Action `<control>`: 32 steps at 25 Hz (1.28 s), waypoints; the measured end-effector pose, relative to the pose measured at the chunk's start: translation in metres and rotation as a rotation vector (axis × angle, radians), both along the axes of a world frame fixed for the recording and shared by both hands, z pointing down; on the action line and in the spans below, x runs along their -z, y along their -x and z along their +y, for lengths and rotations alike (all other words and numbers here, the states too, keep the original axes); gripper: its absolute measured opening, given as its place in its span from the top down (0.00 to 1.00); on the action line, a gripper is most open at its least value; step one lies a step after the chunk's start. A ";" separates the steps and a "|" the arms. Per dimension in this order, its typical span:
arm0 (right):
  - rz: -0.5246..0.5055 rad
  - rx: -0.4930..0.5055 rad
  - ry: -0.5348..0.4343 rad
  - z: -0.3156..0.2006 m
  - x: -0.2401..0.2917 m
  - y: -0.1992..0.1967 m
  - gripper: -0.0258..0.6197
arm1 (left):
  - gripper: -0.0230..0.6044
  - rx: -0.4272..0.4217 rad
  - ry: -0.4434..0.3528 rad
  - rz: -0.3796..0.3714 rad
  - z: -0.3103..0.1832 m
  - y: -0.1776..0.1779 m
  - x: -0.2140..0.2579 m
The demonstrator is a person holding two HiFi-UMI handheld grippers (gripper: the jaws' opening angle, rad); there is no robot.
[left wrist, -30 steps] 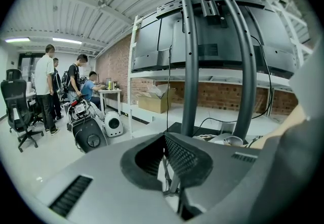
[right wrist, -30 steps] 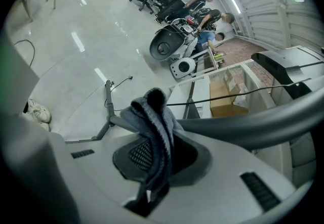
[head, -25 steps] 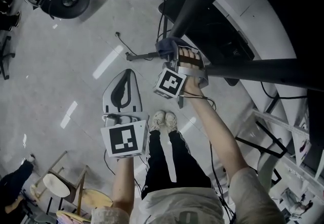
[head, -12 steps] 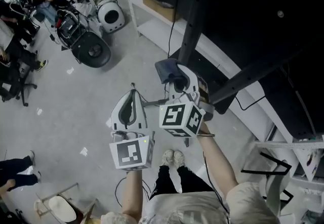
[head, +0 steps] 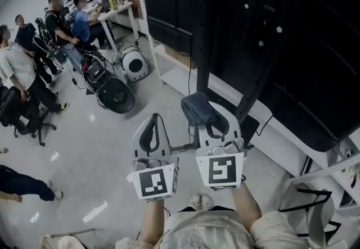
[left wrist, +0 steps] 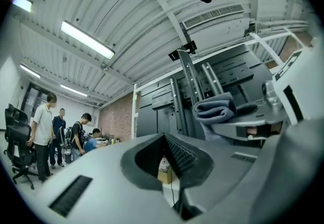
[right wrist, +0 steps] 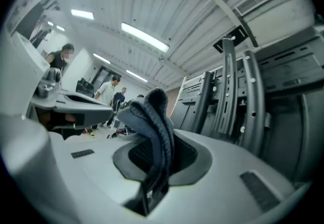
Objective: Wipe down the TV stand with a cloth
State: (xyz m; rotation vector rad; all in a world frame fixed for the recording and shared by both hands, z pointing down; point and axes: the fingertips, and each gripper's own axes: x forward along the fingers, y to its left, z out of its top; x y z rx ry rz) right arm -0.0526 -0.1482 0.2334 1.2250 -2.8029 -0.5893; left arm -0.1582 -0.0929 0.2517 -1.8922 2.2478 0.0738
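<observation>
Cloth: the dark folded cloth sits bunched in your right claw, its free end standing up past the tips, so a soft face leads and not bare plastic.
Right gripper: the right gripper is pinched tight on the cloth, held out in front of you and aimed at the stand.
Left gripper: the left gripper is pressed together on nothing, riding just beside the right one. It looks like a spare hand for now.
Stand: the stand rises just beyond the cloth, its black uprights apart from it, no contact yet.
Progress: I'd say wiping hasn't begun here. You need to close that gap.
Room: people stand well off to your left.
</observation>
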 end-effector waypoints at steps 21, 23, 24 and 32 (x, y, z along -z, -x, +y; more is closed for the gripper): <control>-0.245 0.014 0.187 0.012 0.005 -0.067 0.87 | 0.94 -0.070 -0.029 -0.021 0.000 -0.044 0.038; -0.251 0.017 0.186 0.008 0.011 -0.068 0.87 | 0.94 -0.068 -0.032 -0.019 -0.003 -0.046 0.043; -0.254 0.020 0.185 0.006 0.012 -0.068 0.87 | 0.94 -0.066 -0.027 -0.025 -0.003 -0.046 0.043; -0.264 0.048 0.170 0.006 0.022 -0.068 0.87 | 0.94 -0.043 -0.027 -0.032 0.001 -0.046 0.047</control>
